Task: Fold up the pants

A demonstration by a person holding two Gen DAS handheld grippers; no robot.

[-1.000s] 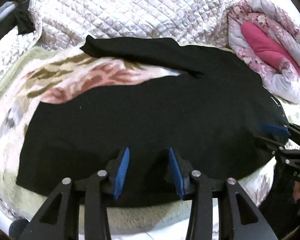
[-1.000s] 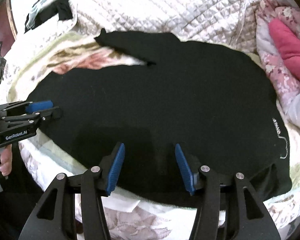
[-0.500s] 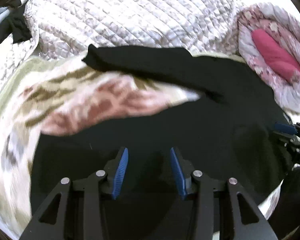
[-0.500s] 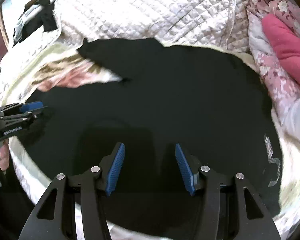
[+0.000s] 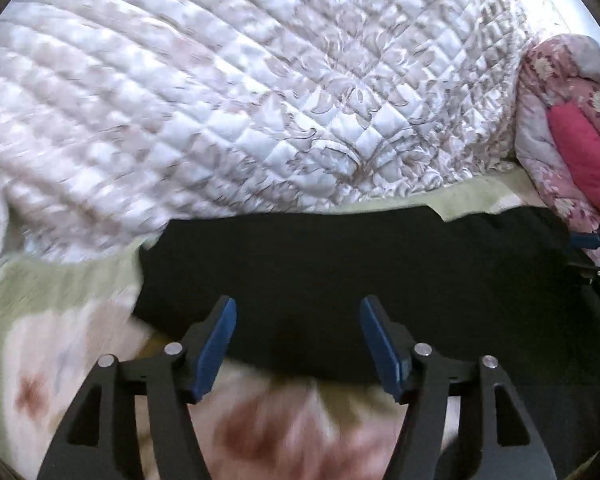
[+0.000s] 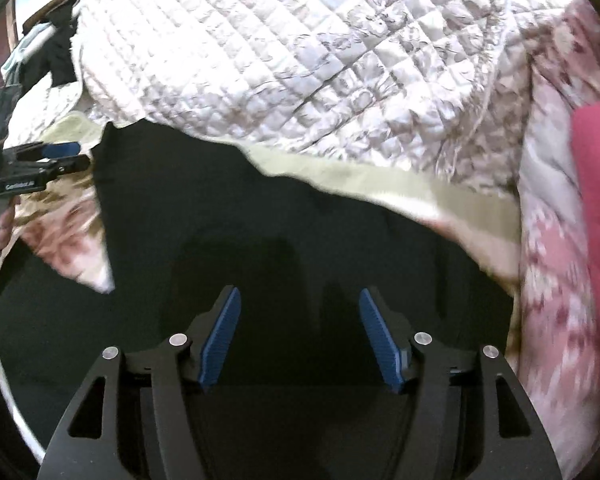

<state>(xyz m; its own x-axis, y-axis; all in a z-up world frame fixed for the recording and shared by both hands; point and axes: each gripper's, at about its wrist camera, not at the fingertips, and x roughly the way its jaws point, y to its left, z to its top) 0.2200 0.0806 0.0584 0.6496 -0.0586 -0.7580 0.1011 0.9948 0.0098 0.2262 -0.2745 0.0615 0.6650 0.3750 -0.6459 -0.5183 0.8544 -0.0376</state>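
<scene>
A white quilted cover is seen behind the black pants, which are spread on a floral blanket. The left gripper and right gripper are held over the pants, jaws opening, nothing gripped

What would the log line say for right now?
task: fold pants | black pants: folded over on bed | left gripper: opening, nothing held | right gripper: opening, nothing held
</scene>
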